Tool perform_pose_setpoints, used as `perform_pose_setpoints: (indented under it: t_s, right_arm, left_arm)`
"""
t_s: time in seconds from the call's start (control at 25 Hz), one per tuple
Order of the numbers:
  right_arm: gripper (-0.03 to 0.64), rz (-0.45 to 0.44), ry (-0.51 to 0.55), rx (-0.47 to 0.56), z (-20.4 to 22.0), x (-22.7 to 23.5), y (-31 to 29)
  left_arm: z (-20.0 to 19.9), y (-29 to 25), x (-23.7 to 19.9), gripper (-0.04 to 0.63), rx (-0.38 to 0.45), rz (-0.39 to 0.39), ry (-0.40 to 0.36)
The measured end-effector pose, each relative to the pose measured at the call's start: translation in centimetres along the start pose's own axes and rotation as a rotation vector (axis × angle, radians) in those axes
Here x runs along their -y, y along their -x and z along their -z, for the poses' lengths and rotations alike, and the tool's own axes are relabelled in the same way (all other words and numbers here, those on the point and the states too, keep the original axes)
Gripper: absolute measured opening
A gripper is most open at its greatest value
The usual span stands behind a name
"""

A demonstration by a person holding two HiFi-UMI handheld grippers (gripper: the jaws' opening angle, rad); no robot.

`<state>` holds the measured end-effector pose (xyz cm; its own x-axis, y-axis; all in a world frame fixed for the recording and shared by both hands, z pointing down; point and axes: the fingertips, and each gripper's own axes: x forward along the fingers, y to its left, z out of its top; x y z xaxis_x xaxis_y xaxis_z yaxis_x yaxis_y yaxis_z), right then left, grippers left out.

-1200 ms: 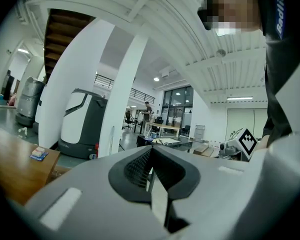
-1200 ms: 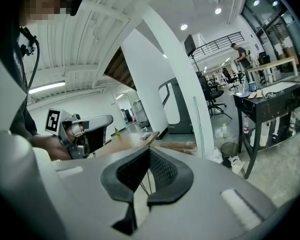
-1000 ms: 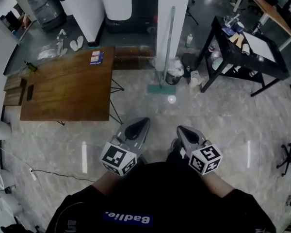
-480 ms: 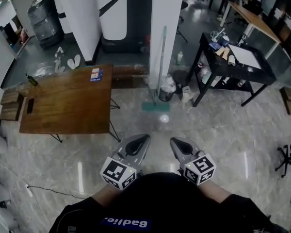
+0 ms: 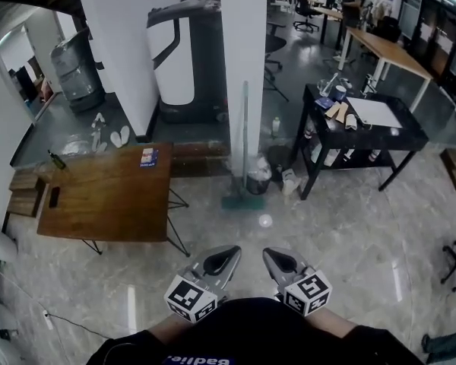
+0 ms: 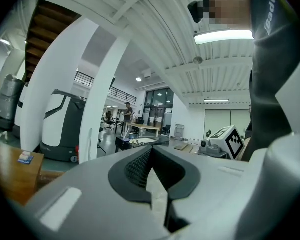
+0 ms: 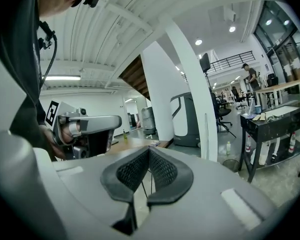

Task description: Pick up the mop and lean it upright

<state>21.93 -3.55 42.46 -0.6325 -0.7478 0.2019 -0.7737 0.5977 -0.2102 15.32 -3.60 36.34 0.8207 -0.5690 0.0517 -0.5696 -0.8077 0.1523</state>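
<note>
The mop (image 5: 244, 139) stands upright against the white pillar (image 5: 243, 44), its green head (image 5: 241, 201) on the floor. Its thin handle also shows in the left gripper view as the mop handle (image 6: 89, 143), and in the right gripper view as the mop handle (image 7: 205, 134). My left gripper (image 5: 226, 254) and right gripper (image 5: 270, 255) are held side by side close to my body, well short of the mop. Both are shut with nothing between their jaws. Up close, the left gripper (image 6: 151, 156) and right gripper (image 7: 148, 156) point toward the pillar.
A wooden table (image 5: 106, 196) stands at the left, and a black table (image 5: 365, 128) with bottles and papers at the right. A small bin (image 5: 257, 182) sits by the pillar's foot. A large black-and-white machine (image 5: 186, 59) stands behind. A person stands far back.
The view has pulled back and lifted, so the mop and pillar sit farther off. Both grippers have dropped lower in the picture and drawn closer together. The mop has stayed against the pillar.
</note>
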Motion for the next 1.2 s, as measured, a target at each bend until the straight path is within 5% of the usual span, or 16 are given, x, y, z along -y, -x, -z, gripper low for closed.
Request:
perform_pose_setpoints:
  t_s: [1.2]
  right_arm:
    - [0.003, -0.001, 0.000, 0.004, 0.8, -0.4, 3.0]
  left_arm:
    - [1.2, -0.6, 3.1, 0.020, -0.019, 0.017, 0.005]
